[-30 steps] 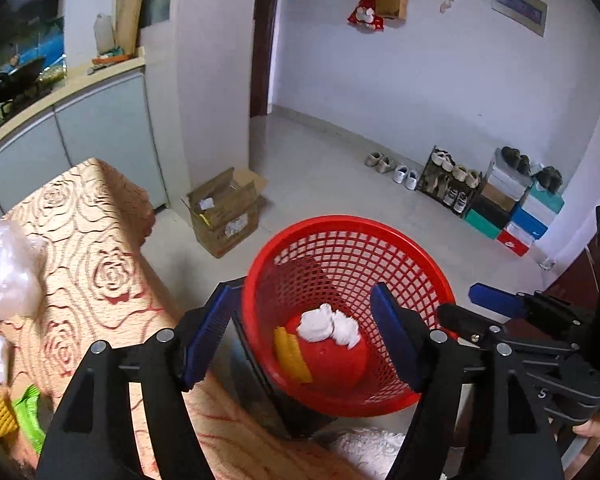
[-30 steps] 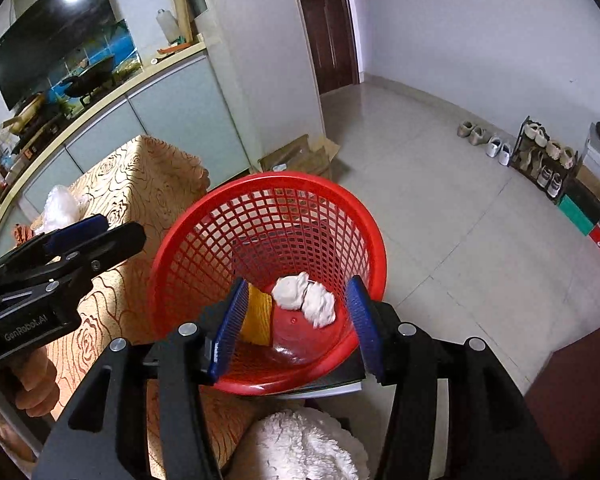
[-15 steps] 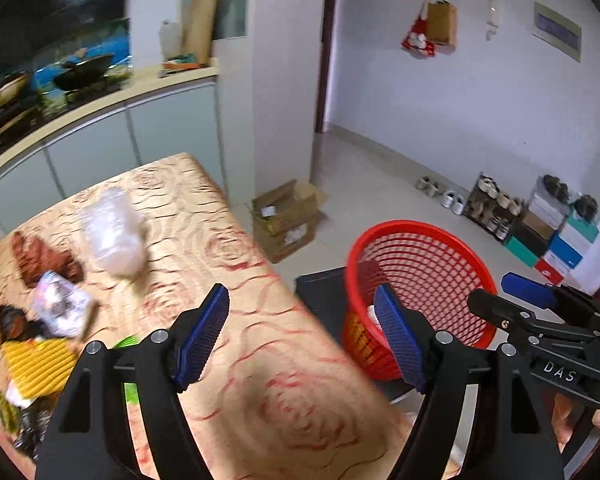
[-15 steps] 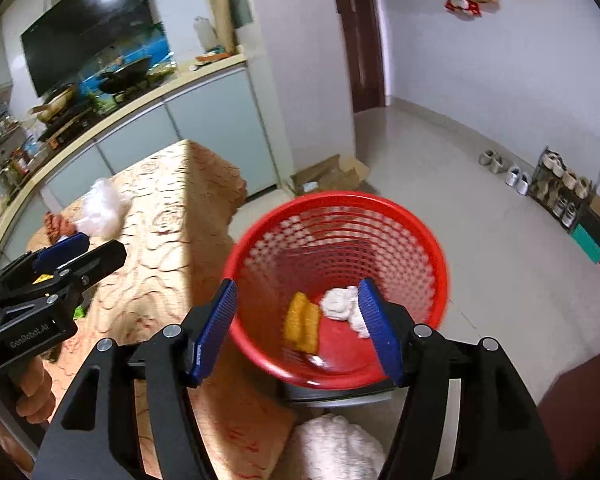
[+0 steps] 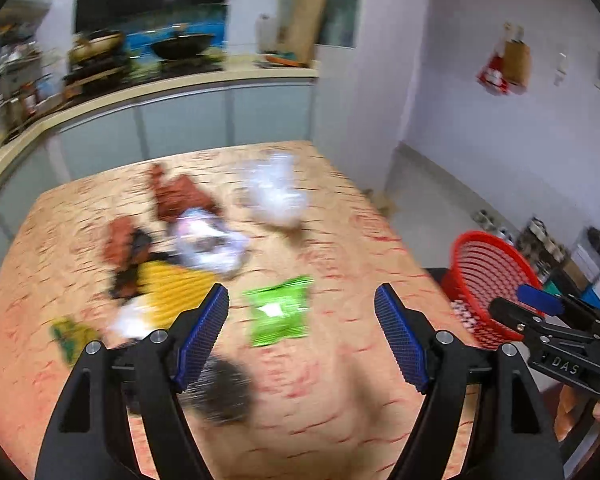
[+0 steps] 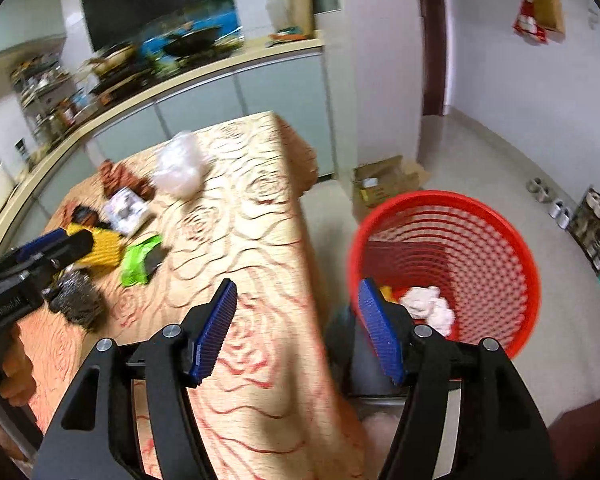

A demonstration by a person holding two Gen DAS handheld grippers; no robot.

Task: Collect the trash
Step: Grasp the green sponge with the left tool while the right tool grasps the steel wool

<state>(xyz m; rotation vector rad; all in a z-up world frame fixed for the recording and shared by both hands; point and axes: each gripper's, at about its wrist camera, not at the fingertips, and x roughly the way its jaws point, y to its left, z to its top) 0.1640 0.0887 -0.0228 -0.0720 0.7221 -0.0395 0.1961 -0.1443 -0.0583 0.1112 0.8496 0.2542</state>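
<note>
Both views are fisheye, each set just behind its own two fingers and looking forward and steeply down along them. The left wrist view sits above the near edge of the table (image 5: 340,400) and faces across its patterned cloth toward the kitchen counter (image 5: 180,84) beyond the fingertips; the green wrapper (image 5: 279,312) lies close ahead between the fingers, and the picture is motion-blurred. The right wrist view looks from above the table's corner, with the red basket (image 6: 480,204) on the floor just right of its fingers. They share the tabletop litter, the counter and the basket, and each catches the other gripper at its edge.
</note>
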